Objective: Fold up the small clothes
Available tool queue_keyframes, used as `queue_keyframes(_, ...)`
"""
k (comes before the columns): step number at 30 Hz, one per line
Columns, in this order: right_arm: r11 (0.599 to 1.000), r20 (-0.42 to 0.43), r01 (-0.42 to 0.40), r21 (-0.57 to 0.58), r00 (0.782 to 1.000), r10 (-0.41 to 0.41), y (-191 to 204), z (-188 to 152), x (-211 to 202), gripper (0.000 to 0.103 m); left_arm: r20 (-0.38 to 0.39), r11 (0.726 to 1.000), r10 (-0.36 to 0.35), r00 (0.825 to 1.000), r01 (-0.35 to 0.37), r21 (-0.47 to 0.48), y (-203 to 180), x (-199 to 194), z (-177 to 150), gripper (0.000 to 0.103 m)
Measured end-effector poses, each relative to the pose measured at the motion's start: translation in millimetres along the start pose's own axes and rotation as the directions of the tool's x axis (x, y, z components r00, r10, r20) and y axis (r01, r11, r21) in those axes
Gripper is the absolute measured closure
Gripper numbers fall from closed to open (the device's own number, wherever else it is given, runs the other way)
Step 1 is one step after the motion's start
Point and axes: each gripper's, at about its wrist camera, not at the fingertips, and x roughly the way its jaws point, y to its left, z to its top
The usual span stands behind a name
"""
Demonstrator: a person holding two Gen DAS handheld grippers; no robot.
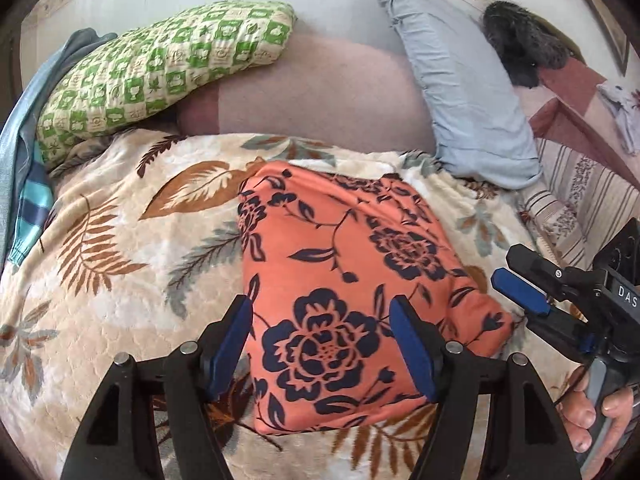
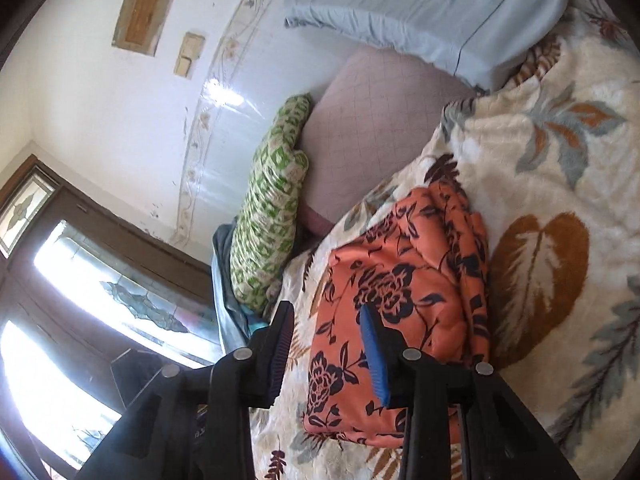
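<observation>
A bed carried a cream leaf-print blanket (image 1: pixel 120 248). On the blanket lay a folded orange floral garment (image 1: pixel 344 280). Pillows sat behind.

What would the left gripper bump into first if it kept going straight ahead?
Most likely the folded orange flowered cloth, which lies on the blanket right between and ahead of the left gripper's open fingers. Depth is hard to judge.

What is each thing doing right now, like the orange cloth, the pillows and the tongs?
Orange cloth: folded, lying on blanket, not gripped.
Blanket: spread out.
Green pillow: lying by wall.
Blue pillow: leaning by wall.
Left tongs: open, over cloth.
Right tongs: open, empty.
</observation>
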Motion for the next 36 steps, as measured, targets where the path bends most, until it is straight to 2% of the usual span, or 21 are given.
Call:
queue_keyframes(2, 0.994, -0.092, 0.096, 0.058, 0.992, -0.09, -16, -7, 20, 0.067, -0.092, 0.997, 0.073, 0.993, -0.072, 0.02, 6, 26, -13, 0.032)
queue_keyframes(3, 0.974, -0.17, 0.208, 0.09, 0.967, -0.191, -30, -12, 33, 0.067, -0.165, 0.994, 0.113, 0.98, -0.11, 0.025, 11, 44, -23, 0.031)
queue_keyframes(4, 0.943, -0.238, 0.317, 0.103, 0.928, -0.286, -48, -19, 42, 0.071, -0.235, 0.993, 0.118, 0.965, -0.118, 0.016, 18, 61, -36, 0.029)
queue_keyframes(5, 0.928, -0.266, 0.353, 0.121, 0.912, -0.312, -61, -22, 47, 0.089, -0.28, 0.995, 0.086, 0.956, -0.097, -0.025, 28, 72, -46, 0.028)
queue_keyframes(6, 0.931, -0.265, 0.323, 0.168, 0.925, -0.273, -69, -22, 46, 0.09, -0.252, 0.994, 0.049, 0.967, -0.071, -0.079, 36, 68, -50, 0.027)
queue_keyframes(7, 0.932, -0.27, 0.295, 0.208, 0.934, -0.235, -73, -21, 43, 0.09, -0.243, 0.994, 0.036, 0.969, -0.059, -0.09, 38, 63, -48, 0.027)
queue_keyframes(9, 0.94, -0.269, 0.272, 0.204, 0.939, -0.213, -72, -18, 40, 0.09, -0.246, 0.996, 0.028, 0.969, -0.047, -0.072, 34, 54, -38, 0.029)
queue_keyframes(11, 0.946, -0.24, 0.24, 0.219, 0.953, -0.186, -71, -16, 34, 0.089, -0.201, 0.998, 0.019, 0.979, -0.032, -0.06, 30, 38, -21, 0.03)
queue_keyframes(14, 0.96, -0.117, 0.113, 0.258, 0.99, -0.085, -67, -5, 10, 0.085, -0.084, 1.0, 0.001, 0.996, -0.003, -0.028, 17, 16, 19, 0.03)
queue_keyframes(16, 0.961, -0.02, 0.046, 0.274, 0.999, -0.043, -64, 3, -12, 0.085, -0.063, 1.0, 0.02, 0.998, -0.02, 0.005, 3, 20, 47, 0.03)
queue_keyframes(19, 0.95, 0.081, 0.034, 0.309, 0.995, -0.062, -72, 7, -33, 0.085, -0.11, 1.0, 0.002, 0.994, -0.002, 0.003, -20, 55, 78, 0.03)
queue_keyframes(22, 0.939, 0.114, 0.068, 0.337, 0.987, -0.112, -80, 8, -40, 0.085, -0.215, 1.0, 0.017, 0.976, -0.012, 0.026, -49, 105, 88, 0.03)
queue_keyframes(24, 0.934, 0.127, 0.055, 0.354, 0.986, -0.106, -84, 9, -43, 0.085, -0.235, 0.998, 0.029, 0.972, -0.016, 0.056, -71, 131, 91, 0.03)
queue_keyframes(27, 0.935, 0.131, 0.053, 0.352, 0.986, -0.105, -86, 14, -46, 0.085, -0.242, 0.98, 0.15, 0.958, -0.113, 0.161, -102, 174, 85, 0.026)
queue_keyframes(29, 0.936, 0.126, 0.057, 0.347, 0.986, -0.108, -86, 16, -45, 0.085, -0.227, 0.97, 0.197, 0.954, -0.156, 0.185, -108, 189, 81, 0.015)
queue_keyframes(30, 0.937, 0.124, 0.061, 0.343, 0.986, -0.11, -85, 17, -42, 0.085, -0.224, 0.971, 0.199, 0.954, -0.161, 0.179, -108, 190, 82, 0.014)
queue_keyframes(32, 0.943, 0.113, 0.087, 0.322, 0.985, -0.129, -82, 17, -38, 0.085, -0.246, 0.979, 0.159, 0.956, -0.121, 0.164, -102, 185, 86, 0.015)
queue_keyframes(34, 0.947, 0.112, 0.112, 0.3, 0.982, -0.151, -79, 17, -36, 0.085, -0.258, 0.991, 0.073, 0.963, -0.041, 0.129, -88, 169, 92, 0.018)
queue_keyframes(36, 0.955, 0.119, 0.099, 0.281, 0.983, -0.137, -75, 16, -36, 0.085, -0.223, 0.996, -0.02, 0.975, 0.04, 0.086, -69, 139, 99, 0.02)
